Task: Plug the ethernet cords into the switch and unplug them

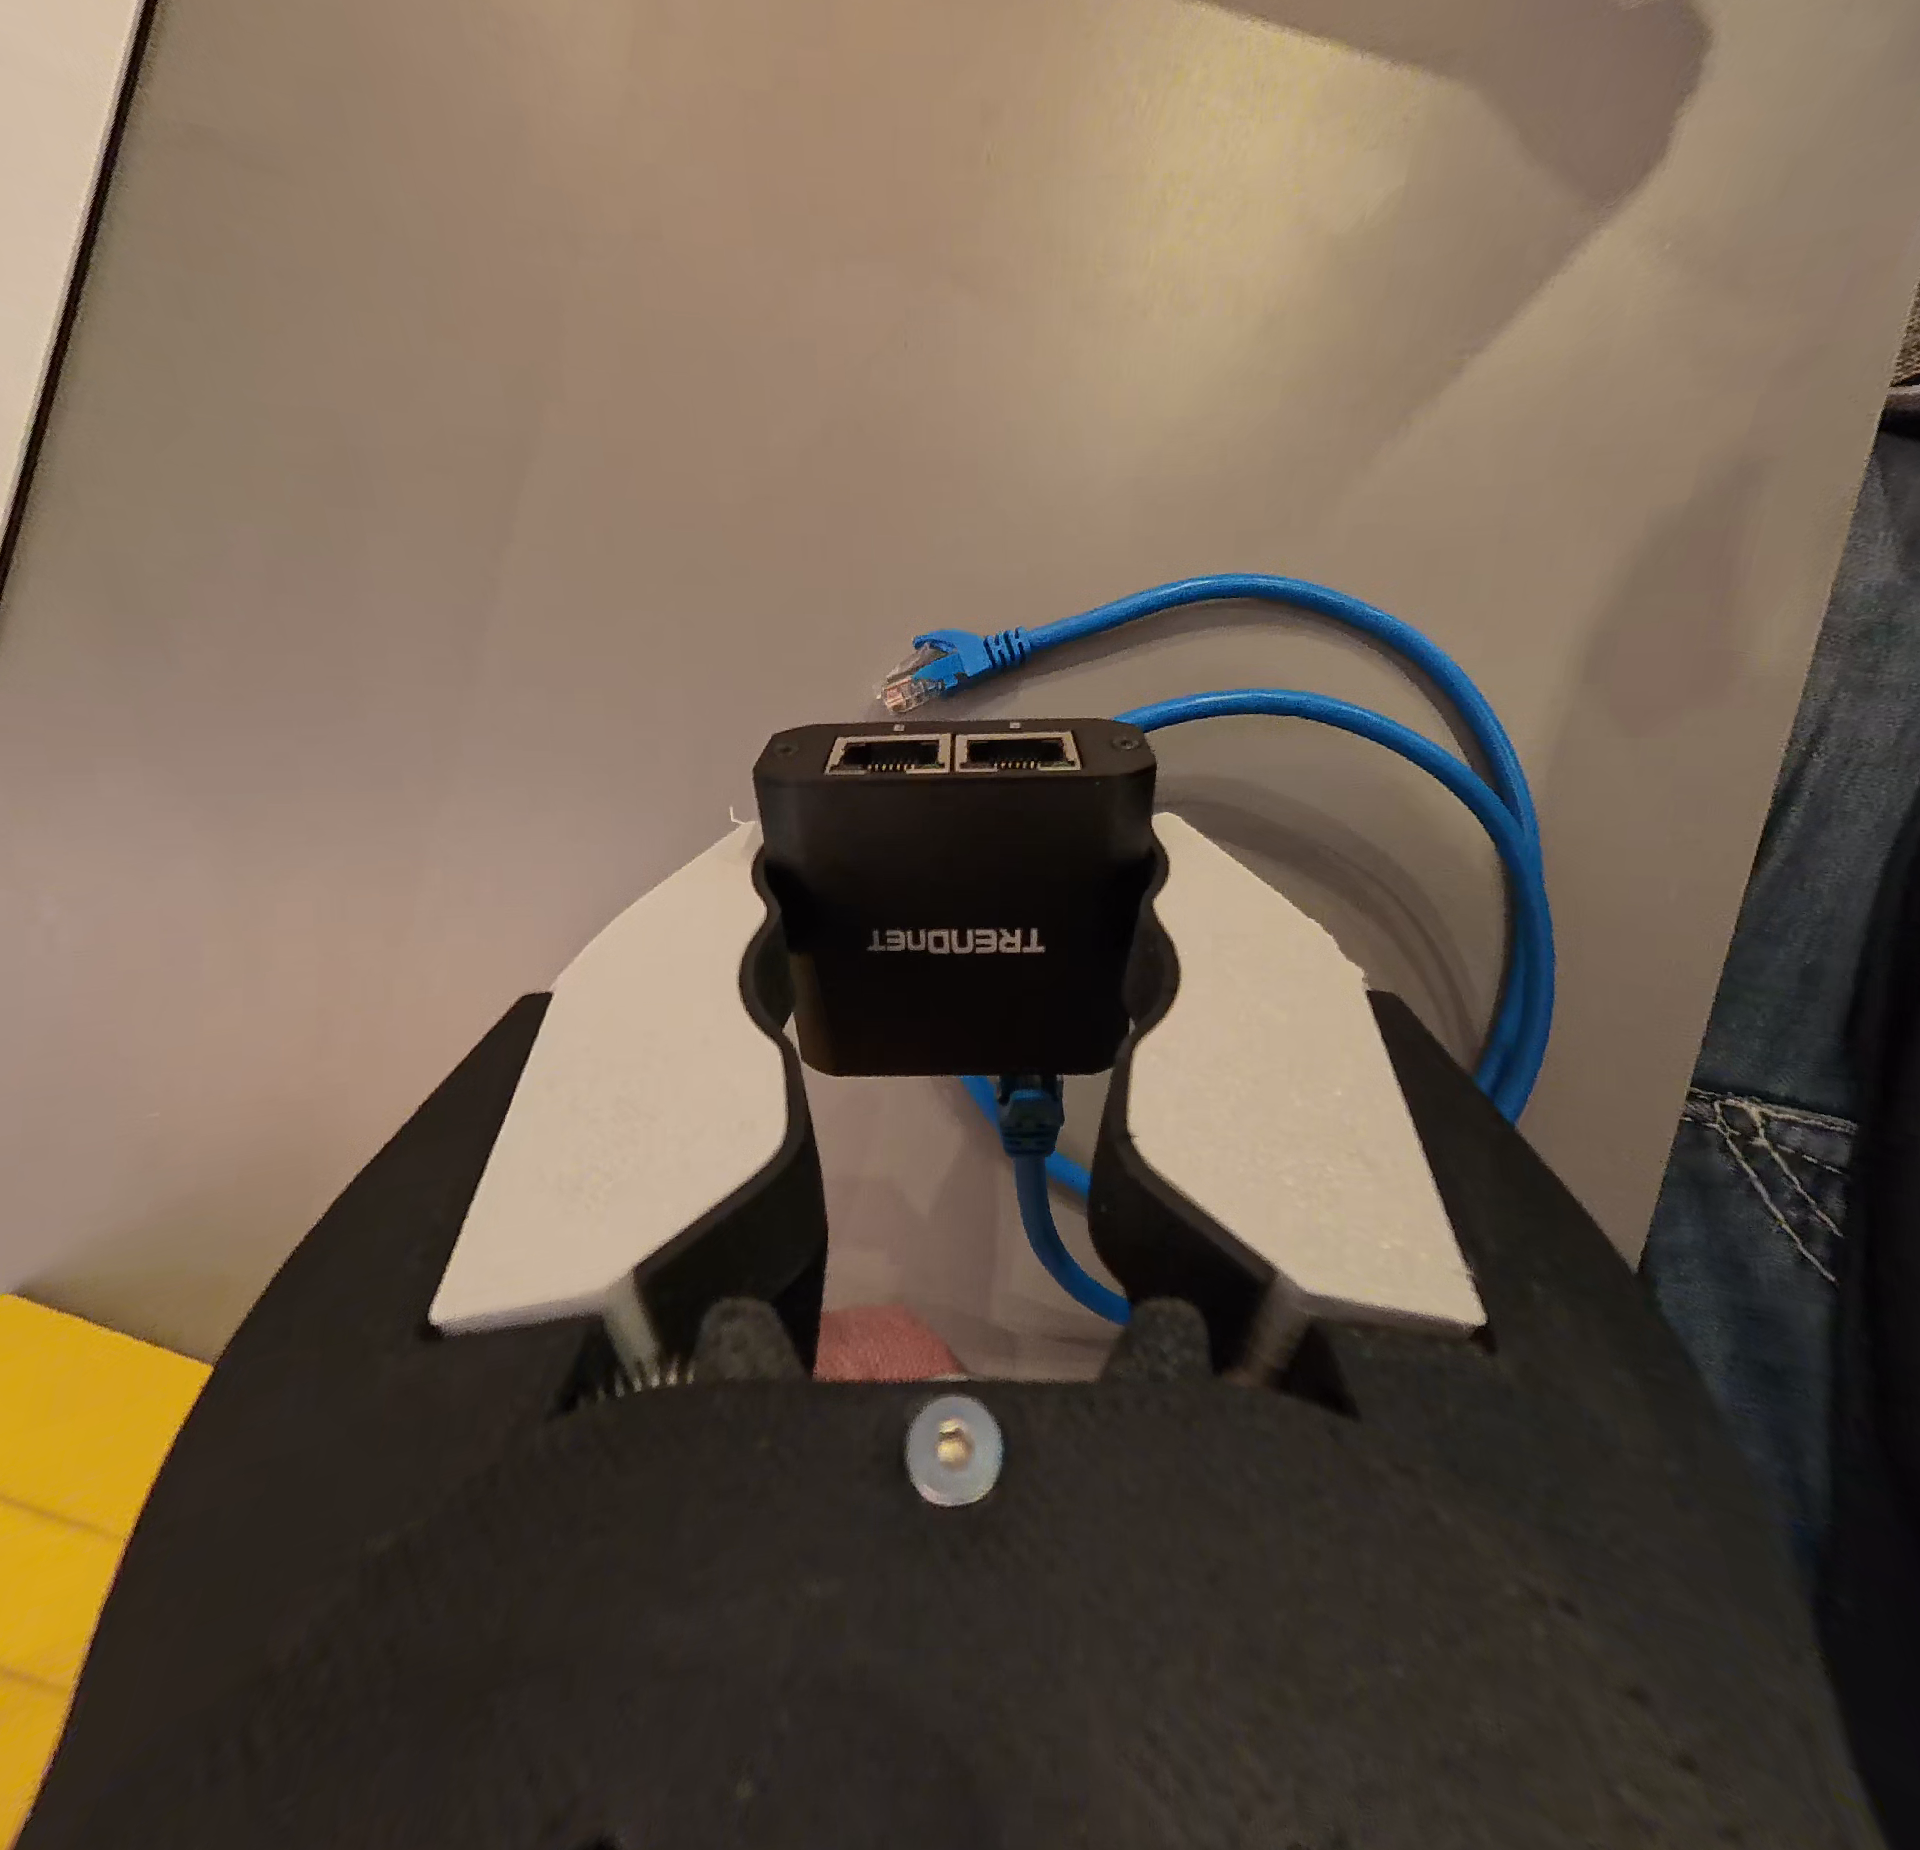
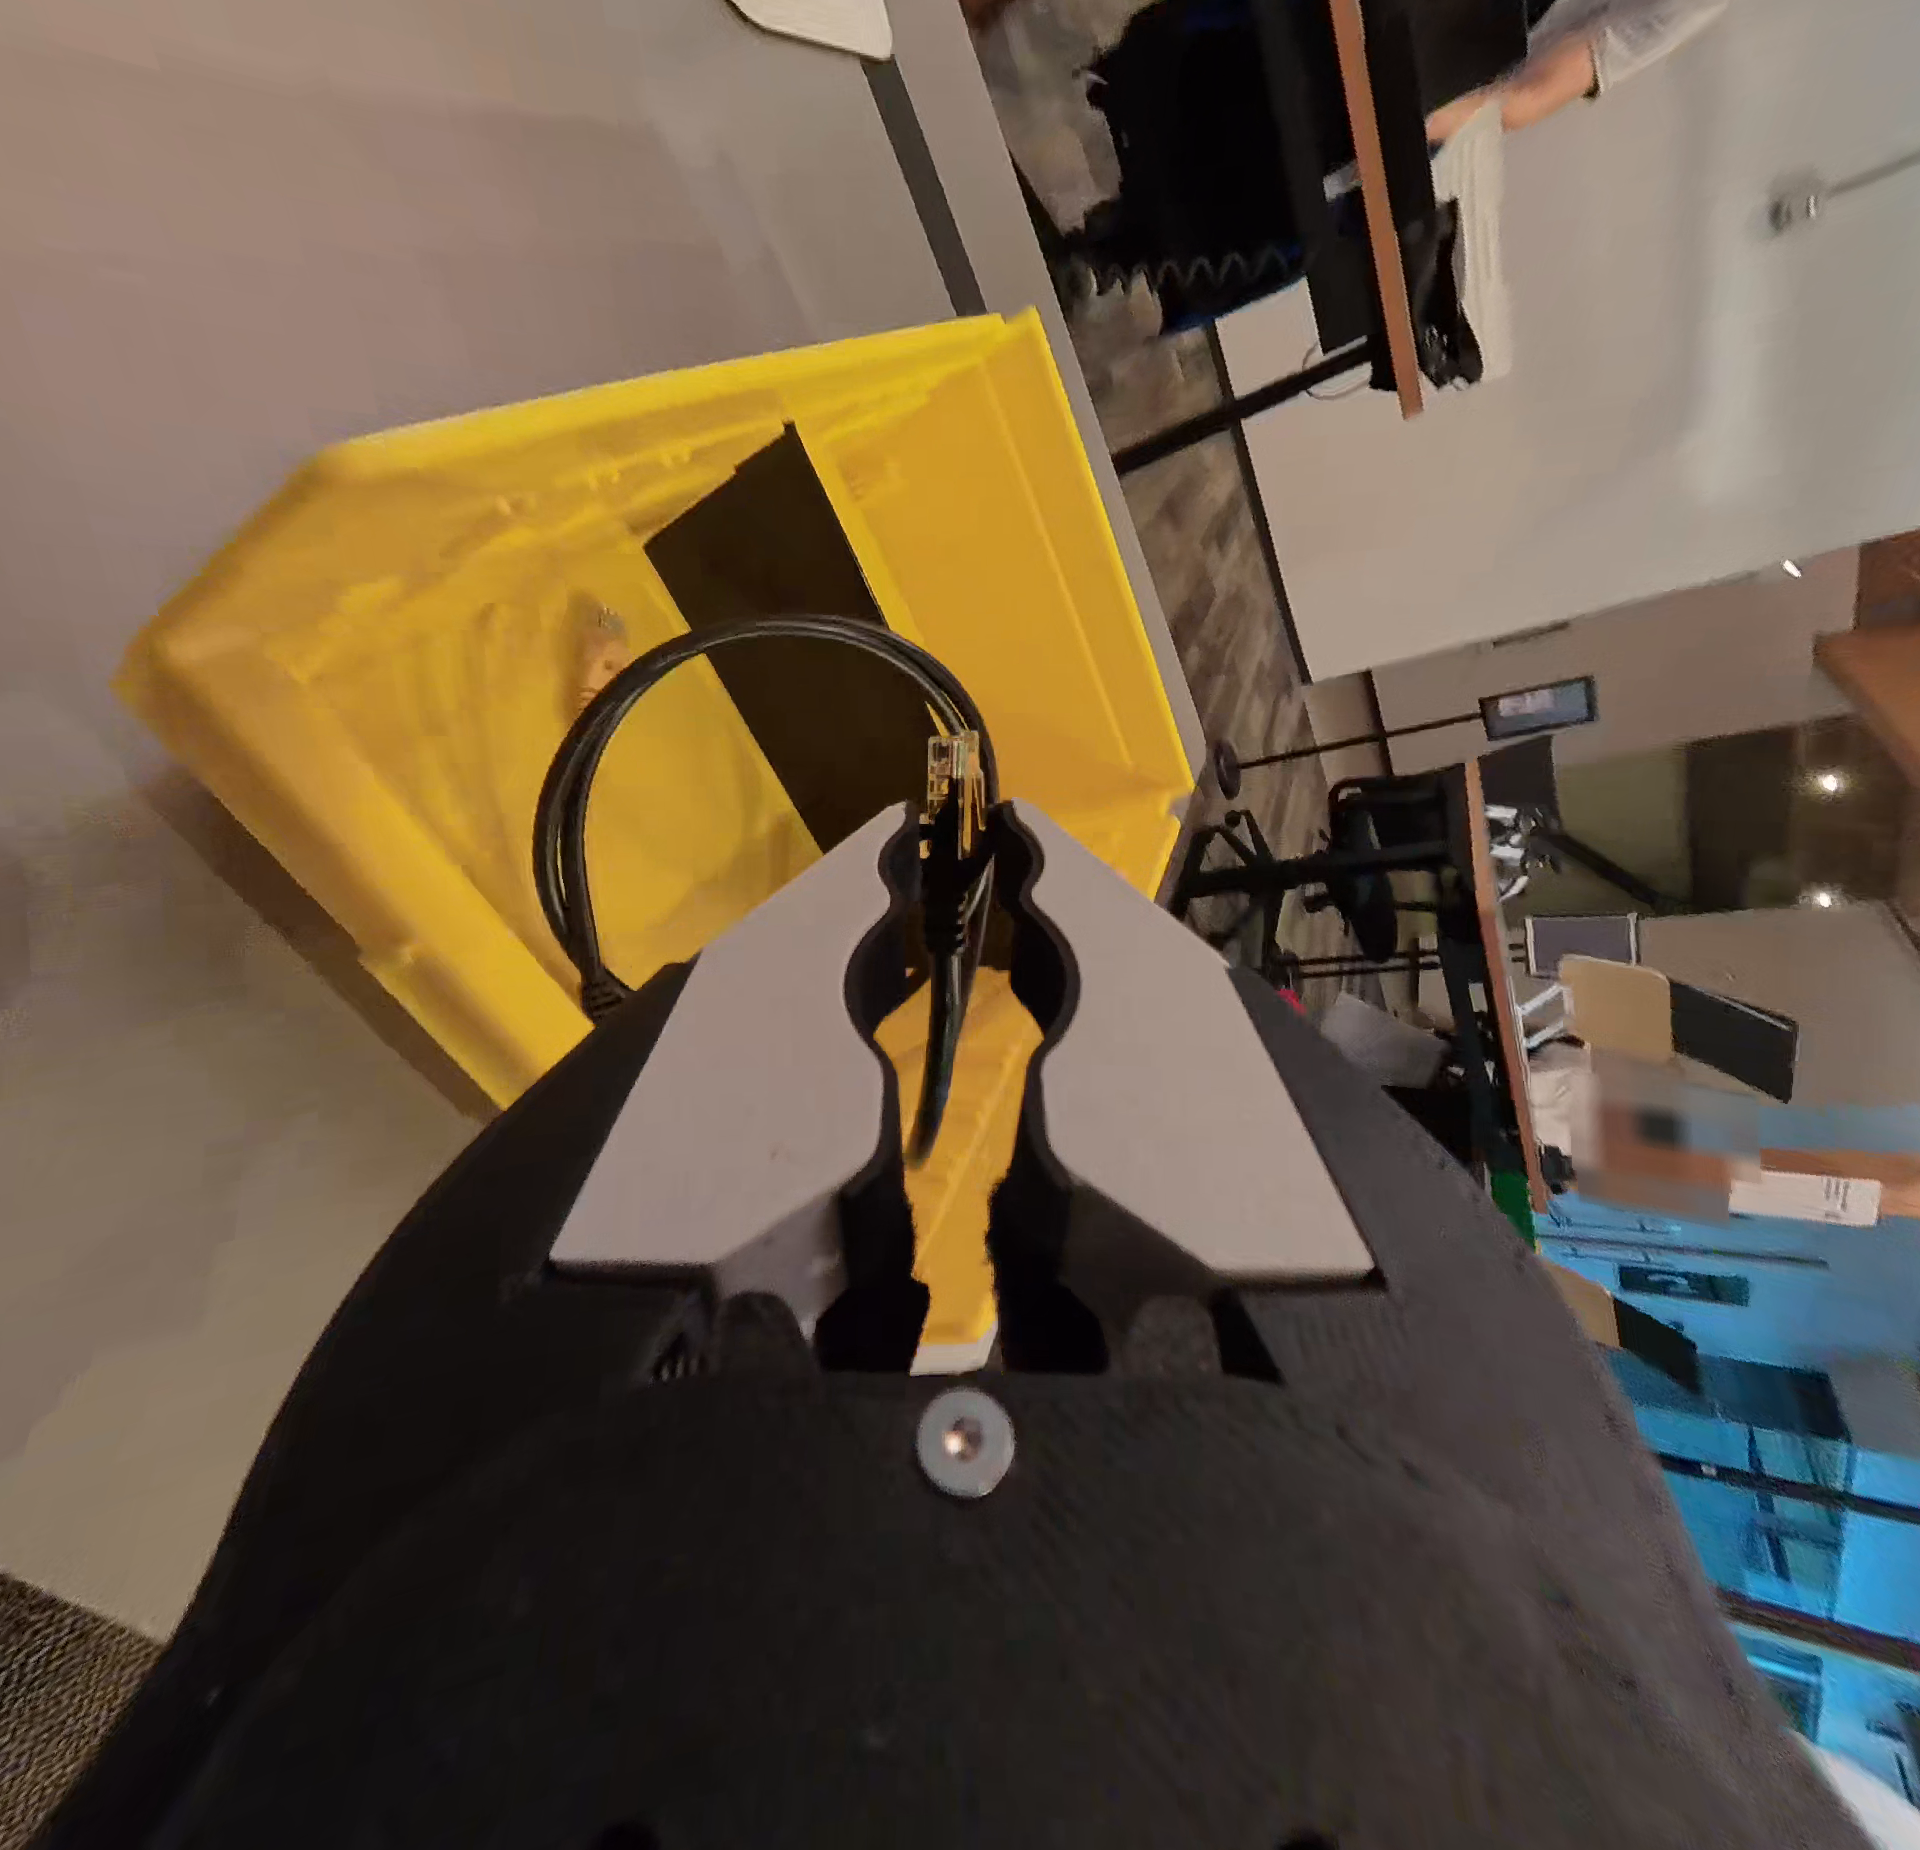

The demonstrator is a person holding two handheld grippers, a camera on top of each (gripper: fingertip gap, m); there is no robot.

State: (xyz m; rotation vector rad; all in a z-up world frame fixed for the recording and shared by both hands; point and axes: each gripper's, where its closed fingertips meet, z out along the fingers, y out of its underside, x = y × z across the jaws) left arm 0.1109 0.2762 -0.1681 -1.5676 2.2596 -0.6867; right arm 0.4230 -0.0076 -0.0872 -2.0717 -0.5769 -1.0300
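My left gripper (image 1: 954,870) is shut on a small black switch (image 1: 954,907) and holds it above the white table with its two empty ports (image 1: 951,754) facing up and away. A blue ethernet cord (image 1: 1434,761) loops on the table behind it; one clear plug (image 1: 920,680) lies free just beyond the switch, the other end (image 1: 1031,1109) hangs under the switch. My right gripper (image 2: 951,824) is shut on a black ethernet cord (image 2: 727,657) just behind its clear plug (image 2: 951,766), which sticks out past the fingertips. The cord loops back to the left.
A yellow plastic bin (image 2: 499,595) lies on the white table (image 2: 312,242) in front of the right gripper, with a black flat object (image 2: 790,616) in it; a corner of the bin shows in the left wrist view (image 1: 62,1468). A person's jeans (image 1: 1787,969) are at the right table edge. Office furniture stands beyond the table. One gripper's finger ends stand about 45 cm off the other's.
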